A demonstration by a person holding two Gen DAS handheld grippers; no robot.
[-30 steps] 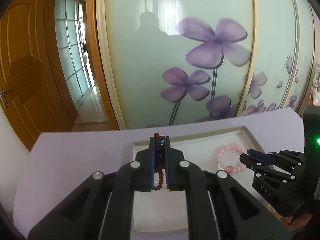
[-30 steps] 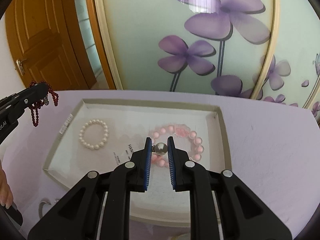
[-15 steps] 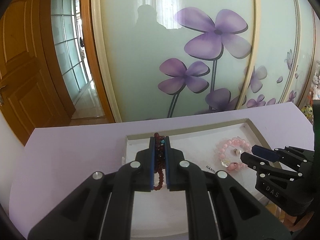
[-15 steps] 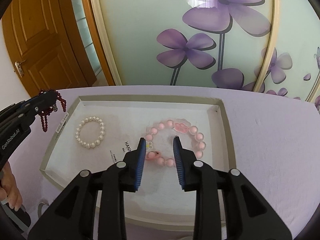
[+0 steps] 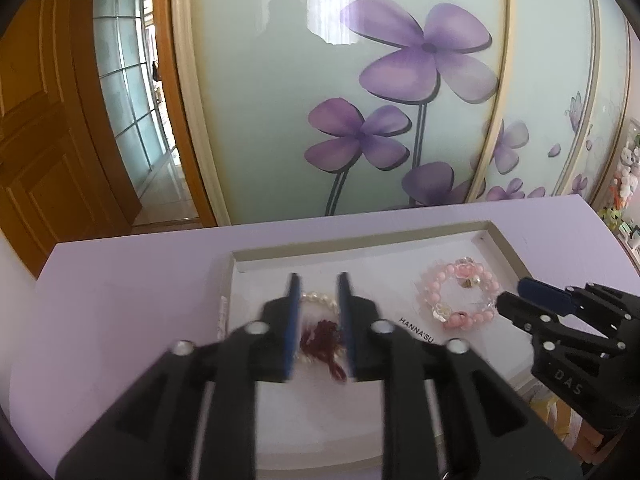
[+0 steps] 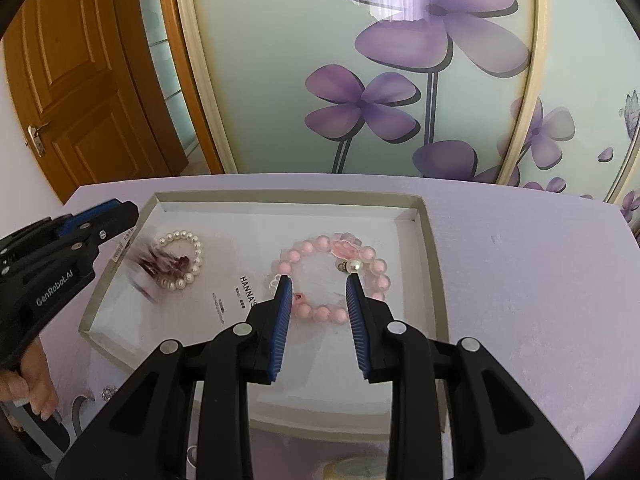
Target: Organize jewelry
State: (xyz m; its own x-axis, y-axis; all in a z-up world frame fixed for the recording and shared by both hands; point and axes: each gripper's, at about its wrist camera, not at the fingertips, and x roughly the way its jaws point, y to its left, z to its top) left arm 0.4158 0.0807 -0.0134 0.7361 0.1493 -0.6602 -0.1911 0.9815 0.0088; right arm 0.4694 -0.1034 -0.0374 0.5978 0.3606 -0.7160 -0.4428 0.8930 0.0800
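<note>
The left tongs (image 5: 318, 312) are opening, their blue pads spreading apart with nothing pinched between them; a second ago they were clamped on the dark red bead strand (image 5: 324, 338), which is now lying blurred just below and beyond the pads, partly across the white pearl bracelet (image 6: 180, 258) in the left part of the shallow white tray (image 6: 416, 216). The right tongs (image 6: 318, 300) are standing spread and empty, where a second ago they were nearly closed around a small pearl charm (image 6: 354, 266); that charm is now resting just beyond the right pad, inside the ring of the pink bead bracelet (image 6: 332, 276) over which these tongs are hovering. Outward from both tongs, the tray is sitting on the lilac bench (image 6: 520, 280), with a flower-printed sliding door (image 6: 400, 80) behind it. Both releases suggest that the red strand and the charm are now delivered into the tray, so each pair of tongs appears free for a further piece.
</note>
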